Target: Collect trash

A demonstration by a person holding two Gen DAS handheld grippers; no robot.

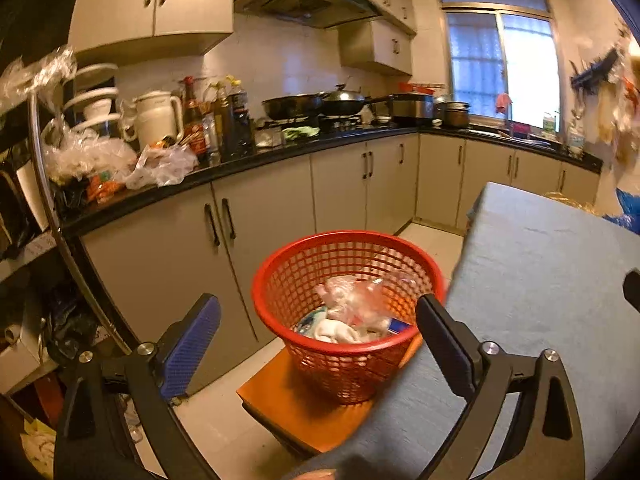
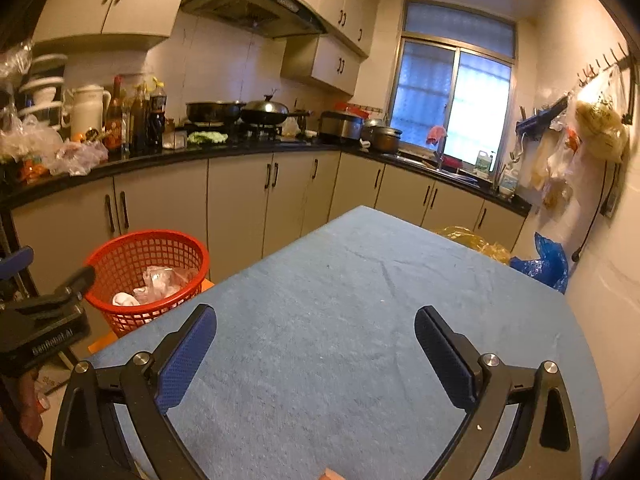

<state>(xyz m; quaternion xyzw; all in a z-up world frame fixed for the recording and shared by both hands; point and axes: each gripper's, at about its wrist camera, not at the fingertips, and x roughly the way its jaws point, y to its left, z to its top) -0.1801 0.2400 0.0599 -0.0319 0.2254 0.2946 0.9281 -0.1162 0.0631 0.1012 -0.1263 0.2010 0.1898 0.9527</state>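
Observation:
A red mesh basket (image 1: 348,308) stands on an orange stool (image 1: 288,404) beside the table; it also shows in the right wrist view (image 2: 148,276). It holds crumpled clear plastic (image 1: 352,300), white tissue (image 1: 340,330) and a blue-white wrapper. My left gripper (image 1: 318,304) is open and empty, hovering over the basket's near side; it also shows at the left edge of the right wrist view (image 2: 48,300). My right gripper (image 2: 316,316) is open and empty above the blue tablecloth (image 2: 340,300).
The table (image 1: 540,280) is right of the basket. A black counter (image 1: 248,164) with bottles, a kettle, pans and plastic bags runs along the cabinets. A shelf rack (image 1: 40,200) stands at left. A blue bag (image 2: 548,264) and yellow plastic lie past the table's far end.

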